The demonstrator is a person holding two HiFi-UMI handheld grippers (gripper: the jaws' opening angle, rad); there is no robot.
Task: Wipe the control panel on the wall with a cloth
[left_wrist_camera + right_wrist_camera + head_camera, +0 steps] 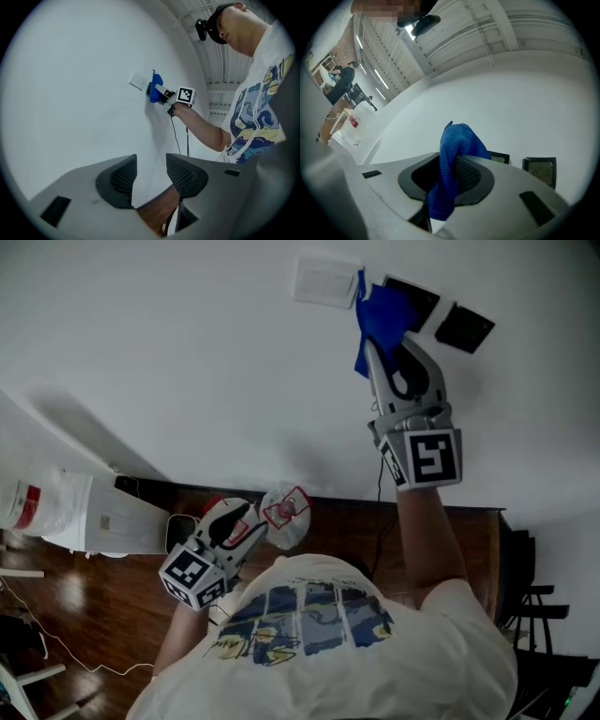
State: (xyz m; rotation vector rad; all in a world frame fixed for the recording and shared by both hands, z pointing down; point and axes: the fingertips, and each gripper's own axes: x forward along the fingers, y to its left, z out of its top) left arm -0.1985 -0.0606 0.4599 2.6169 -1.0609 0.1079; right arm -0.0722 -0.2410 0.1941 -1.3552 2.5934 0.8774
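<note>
High on the white wall sit two dark control panels, one [413,299] partly under the cloth and one [465,326] to its right. My right gripper [379,341] is raised against the wall, shut on a blue cloth [382,317] that presses at the left panel's edge. In the right gripper view the blue cloth [452,164] bulges from between the jaws, with both panels [540,168] just beyond. My left gripper [246,521] hangs low near the person's chest, open and holding nothing; its view shows the right gripper [161,91] and the cloth [155,89] at the wall.
A white switch plate [325,281] sits on the wall left of the panels. A dark wooden cabinet [469,540] runs below, with a black cable [380,484] hanging down to it. A white appliance [84,512] stands at left, dark chairs [536,601] at right.
</note>
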